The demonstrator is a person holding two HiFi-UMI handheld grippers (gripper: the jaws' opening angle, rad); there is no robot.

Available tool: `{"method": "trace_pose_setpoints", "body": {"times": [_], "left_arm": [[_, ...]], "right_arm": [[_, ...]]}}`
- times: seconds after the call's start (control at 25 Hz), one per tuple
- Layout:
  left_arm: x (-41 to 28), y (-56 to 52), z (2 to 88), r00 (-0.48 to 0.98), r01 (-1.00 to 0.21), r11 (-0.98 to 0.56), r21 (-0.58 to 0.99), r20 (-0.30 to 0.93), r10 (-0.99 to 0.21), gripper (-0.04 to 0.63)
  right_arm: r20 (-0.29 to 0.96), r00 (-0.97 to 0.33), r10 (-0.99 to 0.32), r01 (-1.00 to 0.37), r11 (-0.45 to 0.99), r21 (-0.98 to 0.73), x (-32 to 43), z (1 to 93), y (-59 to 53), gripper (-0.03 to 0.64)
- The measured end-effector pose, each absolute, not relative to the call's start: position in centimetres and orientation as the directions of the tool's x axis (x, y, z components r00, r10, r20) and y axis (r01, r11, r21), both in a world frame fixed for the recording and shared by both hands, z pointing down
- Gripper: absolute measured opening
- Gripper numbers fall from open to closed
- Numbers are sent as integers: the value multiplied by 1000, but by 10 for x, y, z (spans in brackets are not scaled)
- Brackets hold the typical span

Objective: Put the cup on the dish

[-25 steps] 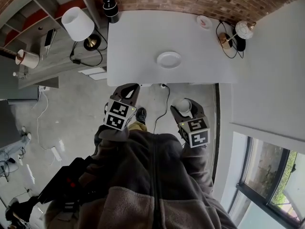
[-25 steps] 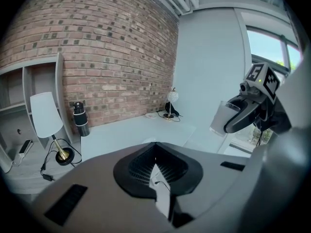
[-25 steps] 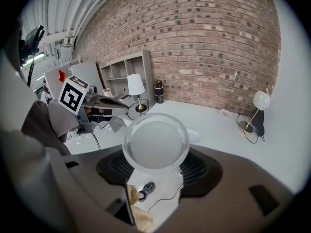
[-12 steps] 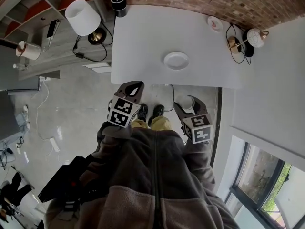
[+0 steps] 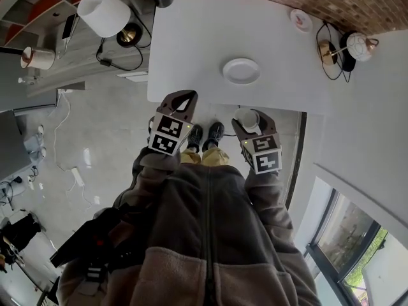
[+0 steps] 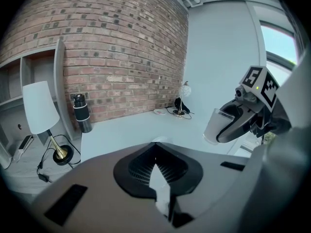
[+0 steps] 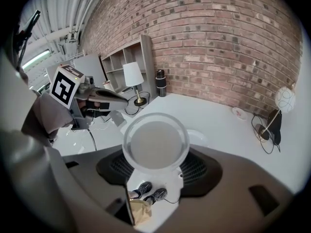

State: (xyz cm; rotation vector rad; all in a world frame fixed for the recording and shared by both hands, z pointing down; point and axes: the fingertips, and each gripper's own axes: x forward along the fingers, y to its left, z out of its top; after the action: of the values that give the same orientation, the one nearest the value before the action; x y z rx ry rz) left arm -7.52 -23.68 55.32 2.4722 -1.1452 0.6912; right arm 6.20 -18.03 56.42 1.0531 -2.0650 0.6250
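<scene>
Translucent cup (image 7: pixel 155 142) clamped in my right hand-held gripper (image 5: pixel 247 120), short of the dish (image 5: pixel 241 71).
I carry it rim-up, likely so it lands standing; my left hand-held gripper (image 5: pixel 180 101), closed and empty, hangs left of the dish.

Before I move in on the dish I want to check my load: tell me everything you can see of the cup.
The cup is a frosted, translucent tumbler, plastic by the look, with a round open rim and no handle. It looks empty. It stands upright, mouth up, clamped at its sides between the jaws of the right hand-held gripper. In the head view it hangs over the floor, just short of the near edge of the table, with the dish farther in. Nothing else touches it.
</scene>
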Motion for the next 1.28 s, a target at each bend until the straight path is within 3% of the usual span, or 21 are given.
{"method": "trace_pose_setpoints", "body": {"times": [0.64,1.28], "left_arm": [[-40,-280,629,506,-799,-592,103,647,-571,6],[-27,-316,670,478,-819,-561,118,682,-554,6]], "right_arm": [[780,-386,-493,-852,515,-97,108,647,-267,259],[803,-399,-443,-819,567,-94,102,731,-335,261]]}}
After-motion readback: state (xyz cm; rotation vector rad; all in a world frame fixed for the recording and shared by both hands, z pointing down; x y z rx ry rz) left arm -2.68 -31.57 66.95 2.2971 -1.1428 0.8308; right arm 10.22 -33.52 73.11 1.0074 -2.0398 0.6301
